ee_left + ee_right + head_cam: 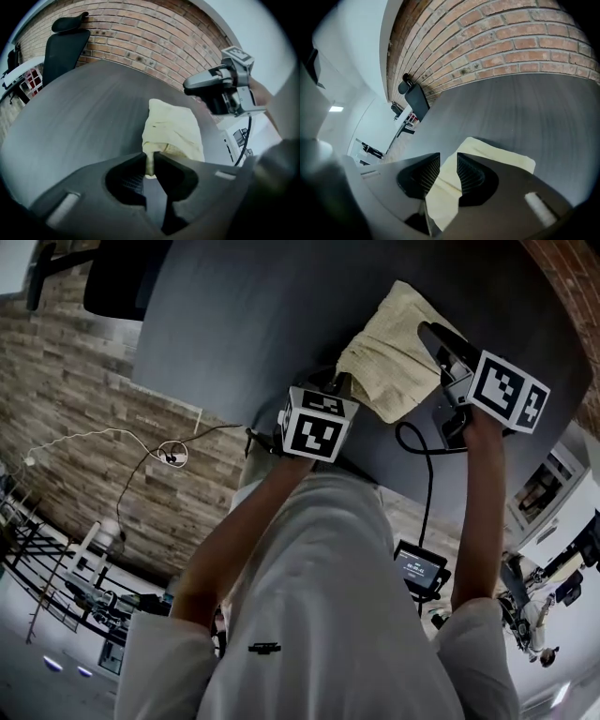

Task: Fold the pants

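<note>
Left gripper view: my left gripper [151, 165] is pinching the near edge of the pale yellow folded cloth pants [172, 131]. My right gripper [443, 172] is standing with jaws apart, the pants lying between them.

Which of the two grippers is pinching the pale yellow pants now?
The left gripper: its jaws are closed on a fold of the pants. The right gripper has its jaws apart, and the fabric lies between them without being pinched.
</note>
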`<state>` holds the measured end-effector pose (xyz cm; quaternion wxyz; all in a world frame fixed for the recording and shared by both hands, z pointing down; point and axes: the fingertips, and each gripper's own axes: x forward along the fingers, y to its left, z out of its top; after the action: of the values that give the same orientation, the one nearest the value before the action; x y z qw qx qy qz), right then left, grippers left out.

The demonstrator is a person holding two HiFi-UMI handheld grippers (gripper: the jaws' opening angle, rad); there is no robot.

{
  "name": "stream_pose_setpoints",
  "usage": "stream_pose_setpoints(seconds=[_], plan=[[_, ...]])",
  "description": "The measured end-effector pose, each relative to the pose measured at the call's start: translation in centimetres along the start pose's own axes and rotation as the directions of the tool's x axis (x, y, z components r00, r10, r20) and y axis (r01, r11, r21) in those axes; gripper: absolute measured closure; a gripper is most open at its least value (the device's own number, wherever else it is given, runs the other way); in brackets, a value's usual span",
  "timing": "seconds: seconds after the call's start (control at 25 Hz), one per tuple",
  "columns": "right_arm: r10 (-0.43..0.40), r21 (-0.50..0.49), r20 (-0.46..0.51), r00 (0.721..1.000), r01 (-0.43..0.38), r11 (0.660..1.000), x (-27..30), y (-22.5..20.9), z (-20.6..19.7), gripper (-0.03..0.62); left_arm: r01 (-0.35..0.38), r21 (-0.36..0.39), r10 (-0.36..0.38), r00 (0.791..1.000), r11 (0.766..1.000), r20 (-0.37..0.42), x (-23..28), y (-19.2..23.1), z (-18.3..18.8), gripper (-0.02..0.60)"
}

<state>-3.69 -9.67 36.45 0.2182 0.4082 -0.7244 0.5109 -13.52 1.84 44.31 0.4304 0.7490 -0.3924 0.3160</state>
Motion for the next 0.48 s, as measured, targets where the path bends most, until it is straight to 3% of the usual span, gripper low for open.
stream_pose_setpoints(seconds=[0.36, 0.48], plan=[[-0.138, 0.054, 0.05, 0.989, 0.135, 0.989, -2.7, -1.7, -2.0, 0.566, -0.028, 0.111, 0.038, 0.996, 0.993, -0.086, 2.5, 3.6, -2.6, 0.503], [-0.16, 0.087, 0.072, 0.984, 0.154, 0.984, -3.9, -1.4, -3.3, 0.581, -0.013, 0.188, 0.03, 0.996, 0.982, -0.085, 1.8, 3.5, -2.4, 0.503]])
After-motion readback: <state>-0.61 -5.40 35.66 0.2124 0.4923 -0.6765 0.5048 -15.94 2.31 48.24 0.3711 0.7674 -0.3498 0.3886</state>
